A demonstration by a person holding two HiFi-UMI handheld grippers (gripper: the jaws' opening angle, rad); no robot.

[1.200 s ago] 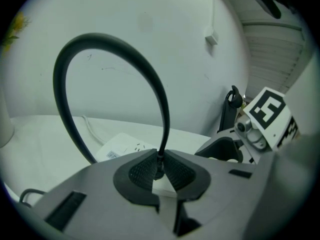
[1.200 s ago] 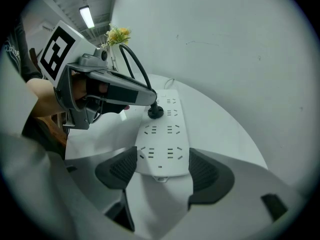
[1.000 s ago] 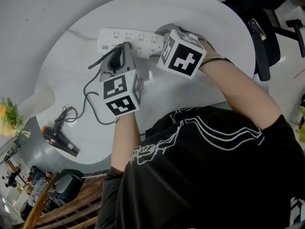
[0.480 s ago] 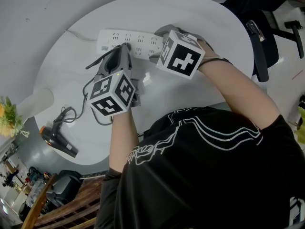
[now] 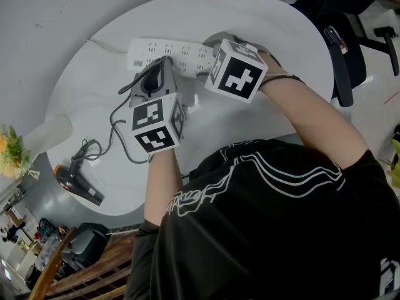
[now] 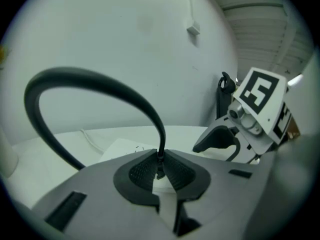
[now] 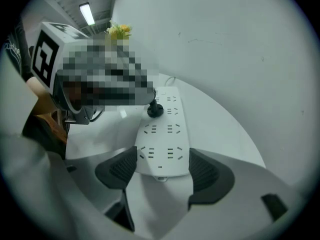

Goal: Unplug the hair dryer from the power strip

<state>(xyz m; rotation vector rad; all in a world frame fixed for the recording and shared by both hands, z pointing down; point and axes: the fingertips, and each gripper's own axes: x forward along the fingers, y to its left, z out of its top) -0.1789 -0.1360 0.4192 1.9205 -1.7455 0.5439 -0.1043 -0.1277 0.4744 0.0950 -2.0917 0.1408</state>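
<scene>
A white power strip (image 5: 162,50) lies at the far side of the round white table (image 5: 281,55). My right gripper (image 5: 206,58) is shut on the strip's right end, its pads (image 7: 117,166) pressing both long sides of the strip (image 7: 165,134). The hair dryer's black plug (image 7: 155,110) sits in a socket further along. My left gripper (image 5: 164,63) is shut on that plug, the black cord (image 6: 100,81) arching up from between its pads (image 6: 142,173). The cord (image 5: 115,139) runs to the black hair dryer (image 5: 76,183) at the table's near left edge.
A black office chair (image 5: 347,49) stands at the right of the table. A white vase (image 5: 47,135) with flowers (image 5: 9,152) is at the left edge. The strip's own white cable (image 5: 103,42) trails left. Wooden furniture (image 5: 69,274) shows below.
My left gripper rolled to the left half a second ago and has rolled back, still shut on the plug. The right gripper and the strip have stayed put.
</scene>
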